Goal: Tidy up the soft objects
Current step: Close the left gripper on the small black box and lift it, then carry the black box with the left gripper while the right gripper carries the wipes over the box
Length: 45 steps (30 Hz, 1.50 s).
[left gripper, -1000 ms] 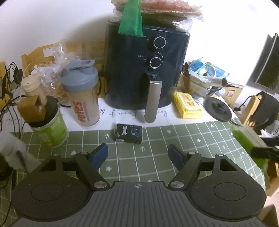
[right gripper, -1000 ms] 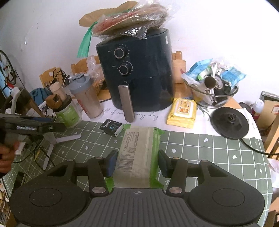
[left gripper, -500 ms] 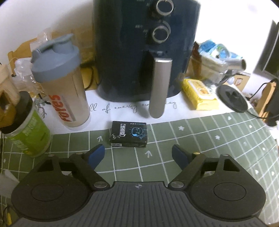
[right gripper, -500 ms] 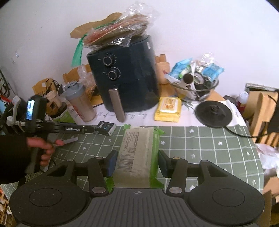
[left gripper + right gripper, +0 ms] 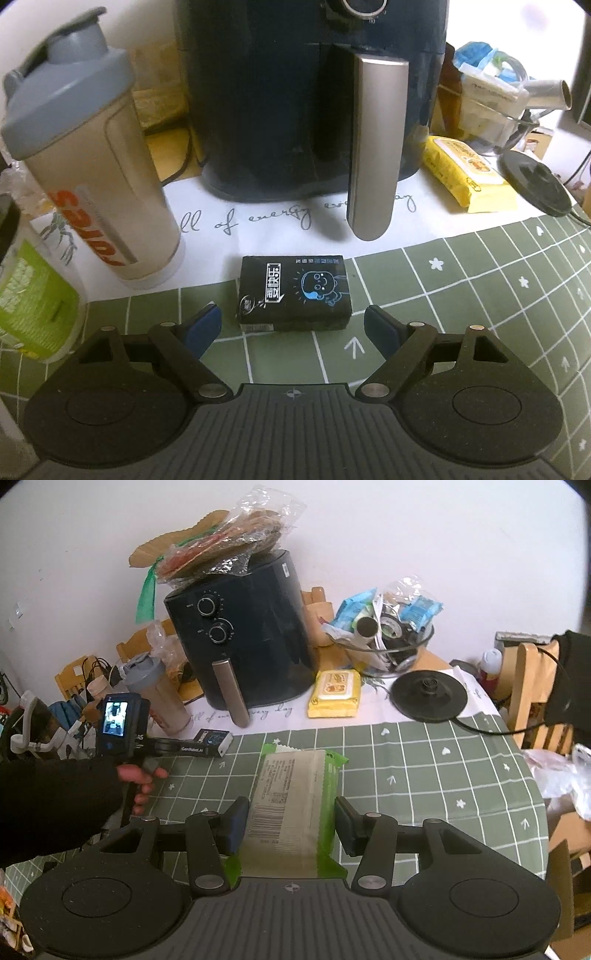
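Blue-padded fingers of the left gripper (image 5: 292, 326) are spread wide and empty, angled down over the green checked tablecloth (image 5: 461, 295). A black tissue pack (image 5: 293, 291) lies flat on the cloth just beyond the fingertips, centred on the gap but not touched by either pad. Close behind it the dark air fryer (image 5: 310, 96) is stood, its metal handle (image 5: 375, 147) hanging just beyond the pack. A grey-lidded shaker bottle (image 5: 92, 166) is seen at the far left and a yellow wipes pack (image 5: 467, 173) at the far right. The right gripper (image 5: 291, 825) is clamped on a green-edged wipes pack (image 5: 291, 805), held above the cloth. A glass bowl of clutter (image 5: 391, 638) and a black kettle base (image 5: 428, 692) are set against the white wall.
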Available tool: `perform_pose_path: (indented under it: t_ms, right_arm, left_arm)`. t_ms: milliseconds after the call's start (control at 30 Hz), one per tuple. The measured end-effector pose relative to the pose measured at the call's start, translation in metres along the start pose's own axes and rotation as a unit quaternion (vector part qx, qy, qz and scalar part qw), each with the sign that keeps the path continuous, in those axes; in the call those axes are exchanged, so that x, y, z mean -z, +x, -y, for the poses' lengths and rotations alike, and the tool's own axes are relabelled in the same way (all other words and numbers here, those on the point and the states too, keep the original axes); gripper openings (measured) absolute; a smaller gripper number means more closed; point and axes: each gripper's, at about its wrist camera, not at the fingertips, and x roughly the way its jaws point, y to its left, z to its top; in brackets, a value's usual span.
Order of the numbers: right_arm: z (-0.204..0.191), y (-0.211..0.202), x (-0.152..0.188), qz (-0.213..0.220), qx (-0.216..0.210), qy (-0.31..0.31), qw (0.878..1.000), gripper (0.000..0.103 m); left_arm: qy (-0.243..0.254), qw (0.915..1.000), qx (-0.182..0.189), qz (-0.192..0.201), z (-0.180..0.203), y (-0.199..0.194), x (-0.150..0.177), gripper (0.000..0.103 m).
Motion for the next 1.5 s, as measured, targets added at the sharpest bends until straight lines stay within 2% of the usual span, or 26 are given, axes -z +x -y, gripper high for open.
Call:
perform_pose_path:
  t_ms: [100, 367, 467, 633, 867, 1133, 1500]
  right_arm:
    - [0.001, -0.003, 0.004, -0.001, 0.004, 0.008, 1.000, 0.052]
    - [0.005, -0.016, 0.013, 0.002, 0.013, 0.022, 1.000, 0.052]
    - [0.008, -0.018, 0.017, 0.001, 0.016, 0.027, 1.000, 0.052]
    - [0.007, -0.019, 0.019, 0.002, 0.016, 0.027, 1.000, 0.052]
    - [0.007, -0.016, 0.019, -0.001, 0.016, 0.028, 0.999, 0.052]
    - [0.006, -0.011, 0.018, -0.006, 0.004, 0.022, 1.000, 0.052]
    - [-0.005, -0.009, 0.015, -0.003, -0.030, -0.001, 1.000, 0.052]
  left_arm:
    - [0.012, 0.9999, -0.003, 0.002, 0.001, 0.008, -0.001, 0.085]
    - [0.025, 0.9994, 0.006, -0.023, 0.000, 0.030, -0.006, 0.084]
    - [0.009, 0.9993, 0.018, -0.030, -0.005, 0.032, -0.008, 0.071]
    - [-0.008, 0.9984, 0.025, -0.050, -0.005, 0.025, -0.010, 0.070]
    - [-0.001, 0.9985, 0.036, -0.041, 0.013, -0.004, -0.006, 0.070]
    - [0.005, 0.9991, 0.039, -0.013, 0.027, -0.053, -0.007, 0.070]
    - [-0.023, 0.9967, 0.076, 0.017, 0.018, -0.147, 0.004, 0.070]
